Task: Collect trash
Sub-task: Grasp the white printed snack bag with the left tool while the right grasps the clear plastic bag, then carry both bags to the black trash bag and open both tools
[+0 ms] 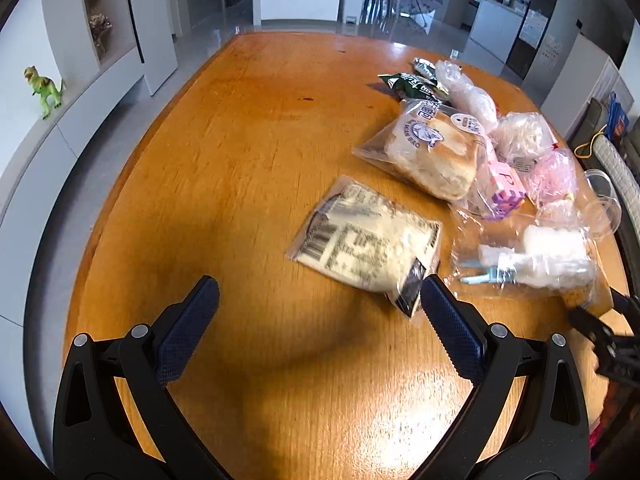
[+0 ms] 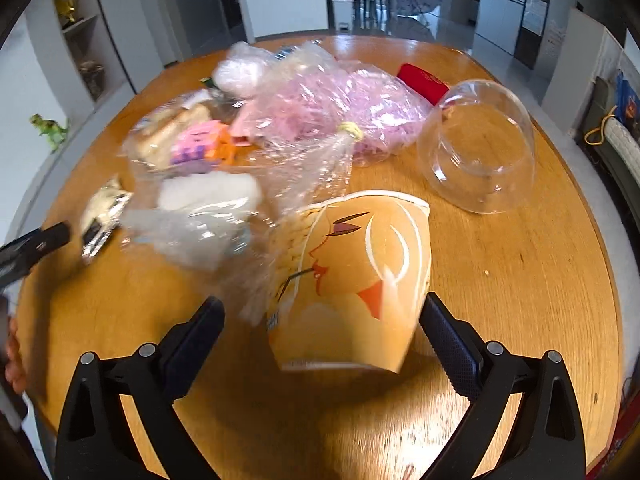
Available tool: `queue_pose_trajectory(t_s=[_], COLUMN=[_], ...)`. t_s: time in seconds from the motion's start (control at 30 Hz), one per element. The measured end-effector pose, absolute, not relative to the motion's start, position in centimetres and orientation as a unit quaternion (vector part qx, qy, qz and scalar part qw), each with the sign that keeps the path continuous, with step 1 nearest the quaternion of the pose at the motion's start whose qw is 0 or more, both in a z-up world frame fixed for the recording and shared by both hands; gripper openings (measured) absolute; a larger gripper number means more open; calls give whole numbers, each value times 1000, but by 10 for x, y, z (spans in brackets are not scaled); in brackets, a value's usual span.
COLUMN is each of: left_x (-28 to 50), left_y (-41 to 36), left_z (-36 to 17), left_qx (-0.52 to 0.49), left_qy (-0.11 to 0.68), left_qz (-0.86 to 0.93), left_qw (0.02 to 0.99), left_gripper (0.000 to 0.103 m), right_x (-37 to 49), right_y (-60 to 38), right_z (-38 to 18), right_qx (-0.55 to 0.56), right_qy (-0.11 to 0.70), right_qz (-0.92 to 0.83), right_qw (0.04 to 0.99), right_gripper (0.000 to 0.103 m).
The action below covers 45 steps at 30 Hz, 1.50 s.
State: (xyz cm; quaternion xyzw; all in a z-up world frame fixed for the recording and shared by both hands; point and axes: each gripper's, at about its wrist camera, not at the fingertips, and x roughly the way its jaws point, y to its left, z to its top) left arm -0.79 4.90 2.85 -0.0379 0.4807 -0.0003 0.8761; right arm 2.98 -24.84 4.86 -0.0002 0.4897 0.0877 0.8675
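While your right gripper [image 2: 322, 316] stands wide open, the orange paper cup [image 2: 352, 280] lies on its side between the jaws — near the right finger, clear of the left. Your left gripper [image 1: 320, 300] is also spread wide, gripping nothing — the printed wrapper [image 1: 366, 240] lies on the wooden table [image 1: 240, 140], just beyond its right fingertip.

The left tongs [image 1: 320, 300] are spread wide, both dark-padded fingers [image 1: 188, 330] splayed toward 11 and 1 o'clock, empty between. The right tongs [image 2: 322, 320] are parted just as wide; their tip shows at 3 o'clock in the left wrist view. Bare fingers [image 2: 14, 364] show at 9 o'clock.
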Motion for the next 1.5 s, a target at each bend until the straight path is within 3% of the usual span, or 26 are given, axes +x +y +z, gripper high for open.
queue_pose_trajectory(t_s=[0.23, 0.4, 0.57, 0.73, 0.77, 0.8, 0.83, 0.9, 1.03, 1.27, 1.5], left_x=[40, 52, 49, 42, 38, 35, 34, 28, 6, -53, -150], left_y=[18, 9, 25, 38, 44, 45, 47, 56, 66, 95, 156], left_z=[16, 0, 4, 5, 6, 5, 6, 5, 9, 45, 63], left_qx=[3, 33, 23, 20, 13, 7, -1, -16, -27, -53, -71], left_qy=[530, 544, 533, 528, 528, 527, 527, 525, 514, 471, 436], left_qz=[-34, -41, -32, -39, -45, -47, -49, -48, -43, -29, 38], left_qw=[848, 837, 845, 848, 848, 848, 849, 850, 856, 880, 896], left_gripper=[97, 97, 72, 61, 60, 60, 60, 60, 60, 60, 60], right_x=[20, 26, 53, 74, 78, 82, 87, 89, 71, 9, -60], right_y=[-251, -231, -180, -130, -123, -119, -117, -117, -121, -110, -40], right_z=[90, 116, 120, 92, 82, 73, 63, 54, 69, 106, 121], right_qx=[-6, -70, -171, -294, -317, -331, -334, -326, -287, -251, -207], right_qy=[469, 446, 438, 457, 464, 475, 497, 508, 493, 460, 424], right_qz=[135, 177, 224, 244, 239, 231, 222, 210, 219, 272, 357], right_qw=[873, 875, 853, 803, 792, 782, 769, 769, 791, 807, 806], right_gripper=[98, 95, 94, 94, 87, 57, 41, 29, 22, 22, 22])
